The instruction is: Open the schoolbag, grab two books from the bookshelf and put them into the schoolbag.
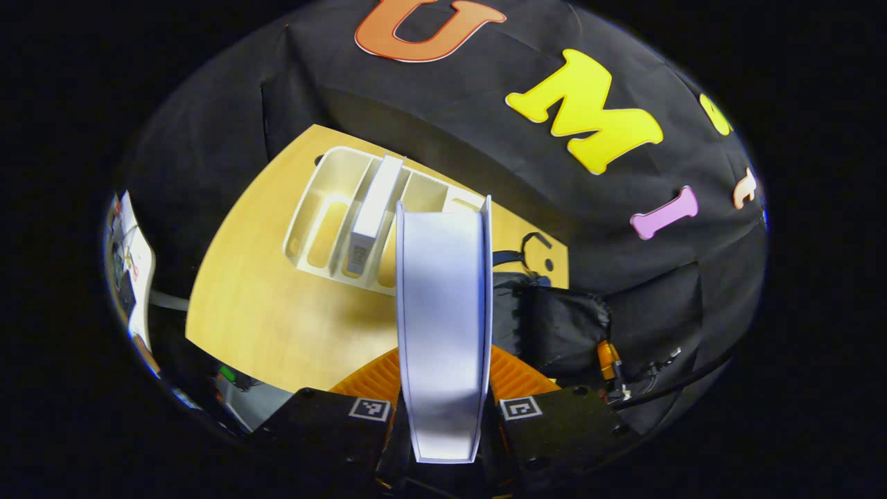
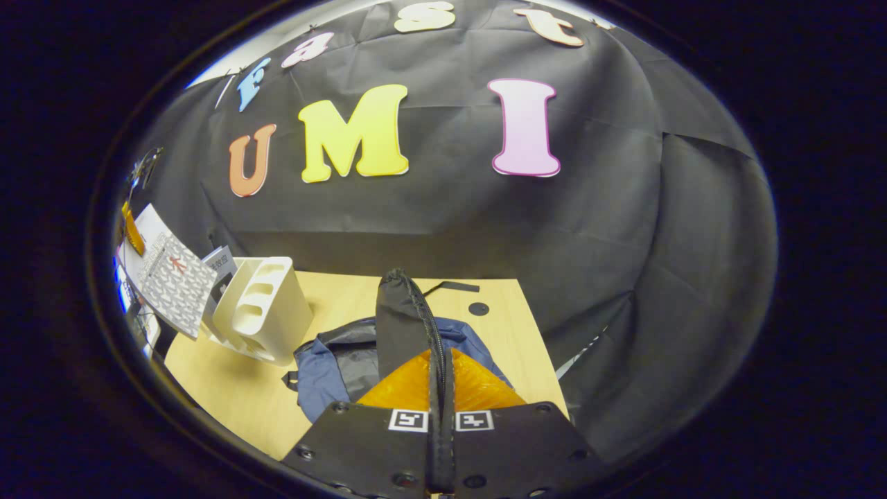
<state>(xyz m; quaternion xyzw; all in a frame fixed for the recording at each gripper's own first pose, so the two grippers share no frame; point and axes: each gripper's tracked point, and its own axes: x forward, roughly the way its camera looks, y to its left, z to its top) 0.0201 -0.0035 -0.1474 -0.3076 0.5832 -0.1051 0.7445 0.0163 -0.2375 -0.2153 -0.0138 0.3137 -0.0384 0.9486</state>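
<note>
White covers and pale page edges face the left gripper view: the left gripper point(image 1: 443, 416) is closed on a book point(image 1: 443, 305), both fingers pressing its covers near the lower end, with the book held above the wooden table point(image 1: 277, 326). Behind it the white bookshelf point(image 1: 332, 208) has one more book point(image 1: 371, 211) standing in a slot. In the right gripper view, the right gripper point(image 2: 441, 423) is pinched tight on the schoolbag's black zipper flap point(image 2: 405, 319), lifting it from the blue schoolbag point(image 2: 326, 367) lying just beside the shelf. I judge the book stiff and moderately heavy, with smooth covers likely to slip, so a firm mid-spine hold suits it. The bag's cloth is limp and needs holding open.
</note>
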